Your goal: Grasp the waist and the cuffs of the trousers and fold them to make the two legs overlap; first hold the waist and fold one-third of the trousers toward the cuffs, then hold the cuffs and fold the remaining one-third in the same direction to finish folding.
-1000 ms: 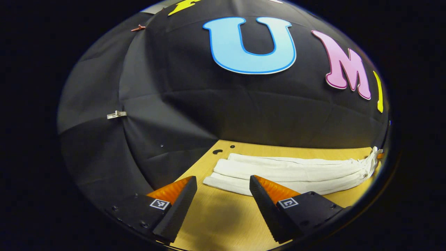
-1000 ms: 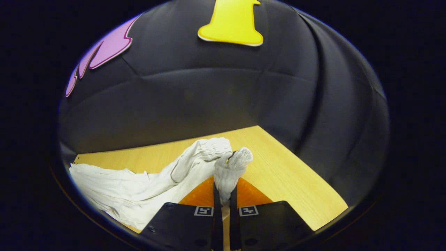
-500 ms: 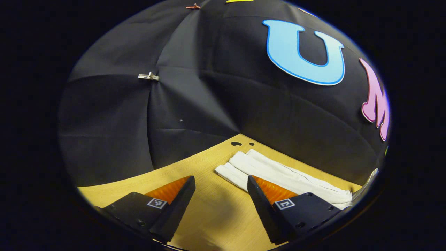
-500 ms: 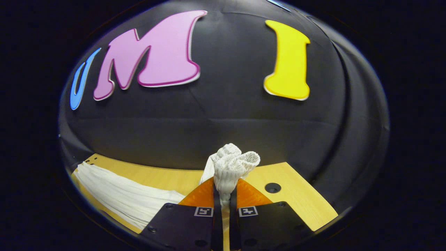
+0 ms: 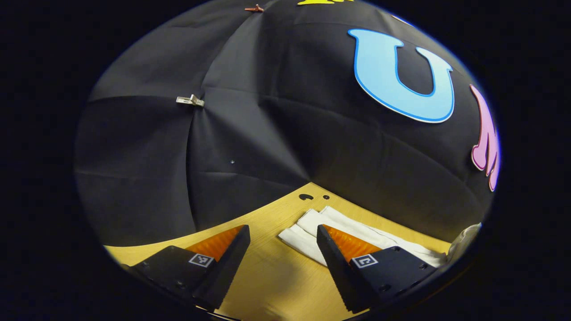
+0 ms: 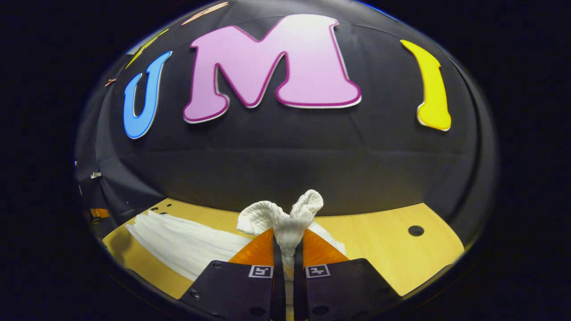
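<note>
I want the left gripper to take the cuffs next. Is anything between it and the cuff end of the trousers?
Nothing visible is. The left gripper has its jaws open over bare table, and the cuffs lie flat just ahead, beside one finger. The right gripper is shut on the waist at the far end.
</note>
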Motion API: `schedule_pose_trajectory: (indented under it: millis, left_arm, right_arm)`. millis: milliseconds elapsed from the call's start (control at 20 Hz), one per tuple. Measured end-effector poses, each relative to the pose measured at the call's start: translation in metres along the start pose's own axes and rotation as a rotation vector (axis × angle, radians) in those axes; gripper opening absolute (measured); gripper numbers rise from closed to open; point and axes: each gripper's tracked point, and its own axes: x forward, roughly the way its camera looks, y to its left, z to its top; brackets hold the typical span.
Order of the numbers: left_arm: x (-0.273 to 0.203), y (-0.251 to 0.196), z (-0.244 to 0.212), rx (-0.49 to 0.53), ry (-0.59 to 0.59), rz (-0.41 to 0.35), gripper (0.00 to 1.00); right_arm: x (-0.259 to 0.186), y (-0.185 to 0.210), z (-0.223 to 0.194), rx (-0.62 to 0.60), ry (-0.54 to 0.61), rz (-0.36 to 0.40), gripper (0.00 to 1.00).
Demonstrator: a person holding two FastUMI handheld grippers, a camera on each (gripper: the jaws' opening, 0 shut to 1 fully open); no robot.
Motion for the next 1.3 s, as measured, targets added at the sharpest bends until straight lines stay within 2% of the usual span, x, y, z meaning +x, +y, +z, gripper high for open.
schedule_pose_trajectory:
  millis: [100, 250, 300, 350, 500, 650, 700, 750, 800, 850, 950, 1000, 1150, 1300]
  left_arm:
    - [0.011, -0.003, -0.001, 0.006, 0.027, -0.041, 0.96]
    - [0.038, 0.01, -0.007, 0.123, 0.082, -0.009, 0.96]
    - [0.047, 0.012, -0.008, 0.164, 0.089, 0.001, 0.92]
    - [0.058, 0.01, -0.011, 0.19, 0.094, -0.011, 0.96]
    - [0.076, -0.004, -0.018, 0.192, 0.12, -0.075, 0.96]
    - [0.097, -0.02, -0.031, 0.169, 0.169, -0.118, 0.96]
    - [0.105, -0.022, -0.037, 0.176, 0.191, -0.127, 0.96]
    - [0.112, -0.022, -0.043, 0.197, 0.213, -0.117, 0.96]
    - [0.116, -0.023, -0.049, 0.22, 0.231, -0.111, 0.96]
    - [0.118, -0.028, -0.055, 0.241, 0.246, -0.115, 0.96]
    - [0.124, -0.029, -0.064, 0.279, 0.269, -0.112, 0.96]
    - [0.129, -0.025, -0.068, 0.29, 0.274, -0.098, 0.96]
    - [0.134, -0.02, -0.074, 0.305, 0.309, -0.091, 0.97]
    - [0.134, -0.02, -0.079, 0.422, 0.338, -0.095, 0.96]
  right_arm:
    - [0.0, 0.02, -0.017, -0.017, 0.022, 0.025, 0.11]
    - [0.0, 0.033, -0.039, -0.042, 0.056, 0.043, 0.11]
    - [-0.002, 0.036, -0.046, -0.044, 0.072, 0.047, 0.11]
    - [-0.003, 0.042, -0.053, -0.044, 0.085, 0.058, 0.11]
    - [-0.01, 0.051, -0.067, -0.054, 0.125, 0.086, 0.16]
    - [-0.023, 0.062, -0.071, -0.072, 0.151, 0.135, 0.29]
    - [-0.03, 0.065, -0.07, -0.087, 0.153, 0.157, 0.24]
    - [-0.036, 0.067, -0.067, -0.102, 0.151, 0.184, 0.39]
    - [-0.044, 0.066, -0.062, -0.114, 0.143, 0.207, 0.35]
    - [-0.05, 0.061, -0.053, -0.133, 0.127, 0.202, 0.62]
    - [-0.065, 0.042, -0.035, -0.177, 0.089, 0.166, 0.95]
    - [-0.074, 0.036, -0.028, -0.191, 0.073, 0.154, 1.0]
    - [-0.102, 0.015, -0.024, -0.204, 0.079, 0.127, 0.98]
    - [-0.121, -0.008, -0.044, -0.196, 0.143, 0.08, 0.98]
